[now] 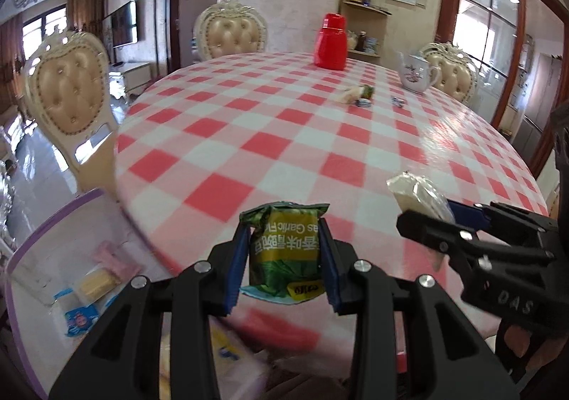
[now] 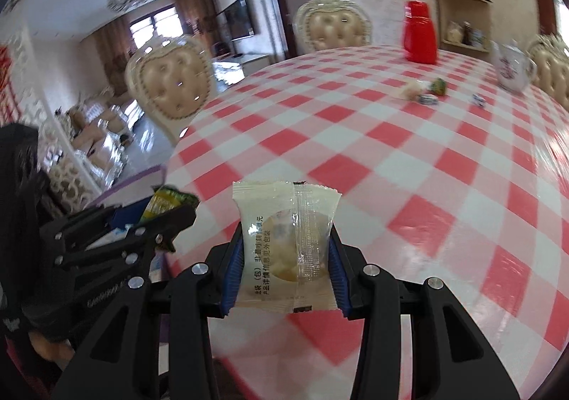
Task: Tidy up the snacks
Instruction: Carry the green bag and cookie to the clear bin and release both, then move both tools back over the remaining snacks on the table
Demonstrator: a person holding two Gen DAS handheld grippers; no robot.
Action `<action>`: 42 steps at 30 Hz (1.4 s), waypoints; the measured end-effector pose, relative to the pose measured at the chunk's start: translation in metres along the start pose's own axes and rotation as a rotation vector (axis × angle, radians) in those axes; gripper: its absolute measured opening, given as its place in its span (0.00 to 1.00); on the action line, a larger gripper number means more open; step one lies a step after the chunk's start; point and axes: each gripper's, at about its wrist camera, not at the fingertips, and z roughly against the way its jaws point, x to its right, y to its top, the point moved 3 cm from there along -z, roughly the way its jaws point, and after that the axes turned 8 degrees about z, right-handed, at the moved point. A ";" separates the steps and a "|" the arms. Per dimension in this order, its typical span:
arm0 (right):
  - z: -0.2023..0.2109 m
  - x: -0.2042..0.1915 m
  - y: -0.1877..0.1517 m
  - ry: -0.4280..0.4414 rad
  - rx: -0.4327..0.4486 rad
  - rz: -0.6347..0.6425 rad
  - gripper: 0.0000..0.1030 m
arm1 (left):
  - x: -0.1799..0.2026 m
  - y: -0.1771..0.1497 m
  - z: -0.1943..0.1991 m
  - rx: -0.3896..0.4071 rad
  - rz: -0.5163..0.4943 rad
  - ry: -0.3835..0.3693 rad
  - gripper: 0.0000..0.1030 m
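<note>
The left tongs (image 1: pixel 284 254) are clamped on a green garlic-pea packet (image 1: pixel 284 250), the right tongs (image 2: pixel 286 268) on a pale wrapped pastry (image 2: pixel 284 243) — both held above the checked counter (image 2: pixel 409 158). Both look light, soft and crinkly, probably slippery; a pinch across the flat middle suits them. Each stands upright, long axis pointing away from the tongs. A purple-rimmed bin (image 1: pixel 53 222) waits at lower left.

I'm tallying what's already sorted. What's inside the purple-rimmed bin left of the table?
The purple-rimmed bin holds a pink packet, a yellow packet and a blue-and-white packet. The left tongs cover its near corner.
</note>
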 end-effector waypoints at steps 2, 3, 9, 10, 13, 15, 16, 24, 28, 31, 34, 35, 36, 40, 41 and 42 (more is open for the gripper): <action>-0.004 -0.014 0.000 0.016 -0.008 0.033 0.41 | -0.015 -0.002 0.003 -0.001 0.014 0.021 0.37; -0.007 -0.024 0.001 0.025 -0.015 0.056 0.41 | -0.022 -0.003 0.004 -0.002 0.020 0.029 0.37; -0.024 -0.064 0.000 0.073 -0.057 0.147 0.41 | -0.071 -0.009 0.012 -0.001 0.074 0.107 0.37; -0.027 -0.073 0.000 0.084 -0.064 0.168 0.41 | -0.081 -0.010 0.013 -0.001 0.085 0.122 0.37; -0.035 -0.101 0.000 0.117 -0.079 0.235 0.41 | -0.110 -0.012 0.017 -0.001 0.118 0.179 0.37; -0.040 -0.120 -0.001 0.141 -0.087 0.281 0.41 | -0.127 -0.012 0.020 0.003 0.136 0.214 0.37; -0.042 -0.129 -0.001 0.151 -0.089 0.305 0.41 | -0.136 -0.012 0.022 0.006 0.147 0.234 0.37; -0.054 -0.198 -0.010 0.261 -0.113 0.480 0.41 | -0.182 -0.007 0.035 0.035 0.209 0.337 0.38; -0.055 -0.215 -0.017 0.314 -0.111 0.524 0.48 | -0.197 -0.005 0.042 0.044 0.225 0.402 0.61; -0.047 -0.213 -0.014 0.330 -0.079 0.507 0.67 | -0.202 -0.003 0.048 0.074 0.226 0.492 0.86; -0.039 -0.196 -0.005 0.321 -0.044 0.457 0.68 | -0.198 -0.001 0.046 0.073 0.206 0.523 0.93; -0.036 -0.189 -0.002 0.307 -0.034 0.441 0.69 | -0.196 -0.001 0.045 0.070 0.197 0.527 0.93; -0.034 -0.180 0.000 0.290 -0.027 0.419 0.69 | -0.192 -0.002 0.042 0.065 0.183 0.534 0.94; -0.030 -0.137 0.007 0.236 -0.011 0.316 0.71 | -0.173 -0.001 0.028 0.032 0.123 0.542 0.95; -0.029 -0.121 0.008 0.218 -0.010 0.276 0.71 | -0.165 0.000 0.023 0.017 0.111 0.527 0.95; -0.029 -0.109 0.009 0.207 -0.009 0.249 0.71 | -0.157 0.002 0.017 0.004 0.101 0.505 0.95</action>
